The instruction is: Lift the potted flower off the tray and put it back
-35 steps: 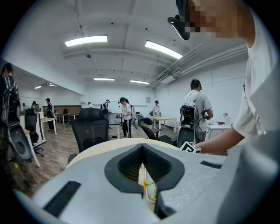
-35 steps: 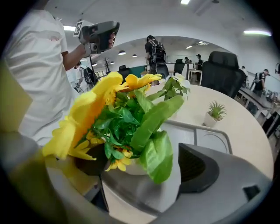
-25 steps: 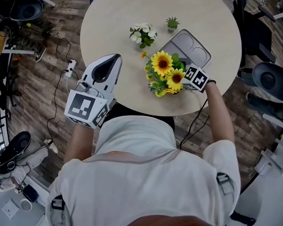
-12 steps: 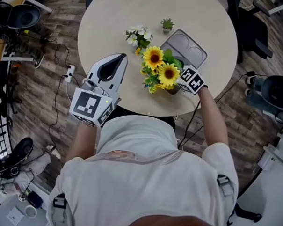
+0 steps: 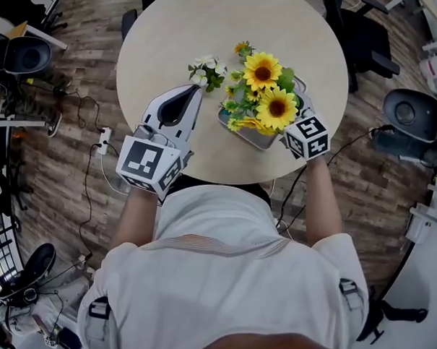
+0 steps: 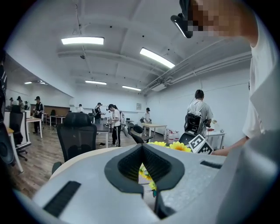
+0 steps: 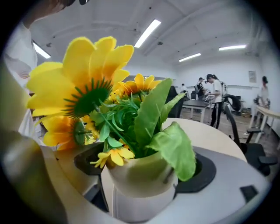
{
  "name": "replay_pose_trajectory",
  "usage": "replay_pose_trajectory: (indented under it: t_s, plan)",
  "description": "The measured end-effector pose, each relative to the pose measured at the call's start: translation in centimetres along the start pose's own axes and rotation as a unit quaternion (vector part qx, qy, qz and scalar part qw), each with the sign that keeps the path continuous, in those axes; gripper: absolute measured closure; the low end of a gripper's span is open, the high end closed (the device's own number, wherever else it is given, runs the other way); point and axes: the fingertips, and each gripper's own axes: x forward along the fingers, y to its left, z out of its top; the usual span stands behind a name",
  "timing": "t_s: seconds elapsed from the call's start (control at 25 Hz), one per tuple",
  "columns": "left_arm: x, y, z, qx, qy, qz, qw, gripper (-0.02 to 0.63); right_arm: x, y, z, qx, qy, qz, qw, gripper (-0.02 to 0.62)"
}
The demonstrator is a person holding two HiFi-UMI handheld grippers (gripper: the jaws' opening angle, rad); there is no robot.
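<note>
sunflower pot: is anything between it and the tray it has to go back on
Nothing visible. The right gripper holds the pot over the tray, mostly hidden by its blooms. The white flowers stand on the table beside it.

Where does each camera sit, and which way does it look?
Left gripper view: on the left gripper, facing level across the table into the room; its shut jaws show.
Right gripper view: on the right gripper, facing the pot between its jaws.
Head view: on the head, facing steeply down at the table; shoulders, arms, both grippers show.
Shared: all three show the sunflowers.
</note>
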Motion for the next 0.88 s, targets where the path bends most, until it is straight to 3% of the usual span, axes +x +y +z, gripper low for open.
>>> replay_pose_trajectory:
  t_s: [0.16,0.32,0.48,0.64,0.88]
  plan:
    - [-0.9,0.4,2.2,0.0,-0.026,-0.022,0.9994,0.602,-3.4,-0.3,4.8,0.028,-0.041,-0.094,0.994,0.114]
    - [-0.7,0.7,3.6,-0.002,-0.039,-0.049,0.998,0.603,-8.2,-1.0,9.0,0.029,-0.082,-0.192,0.978,0.114]
    - [-0.6,0.7,5.2,0.003,-0.05,-0.071,0.9962,0.603,-12.6,-0.4,12.5,0.03,-0.123,-0.25,0.96,0.114]
    - [-0.7,-0.1,6.0,0.004,-0.057,-0.089,0.9944,0.603,-15.6,0.6,14.6,0.031,-0.156,-0.272,0.949,0.114]
    - [-1.1,-0.7,5.8,0.005,-0.057,-0.107,0.9926,0.602,-15.7,1.8,14.6,0.037,-0.167,-0.28,0.944,0.114]
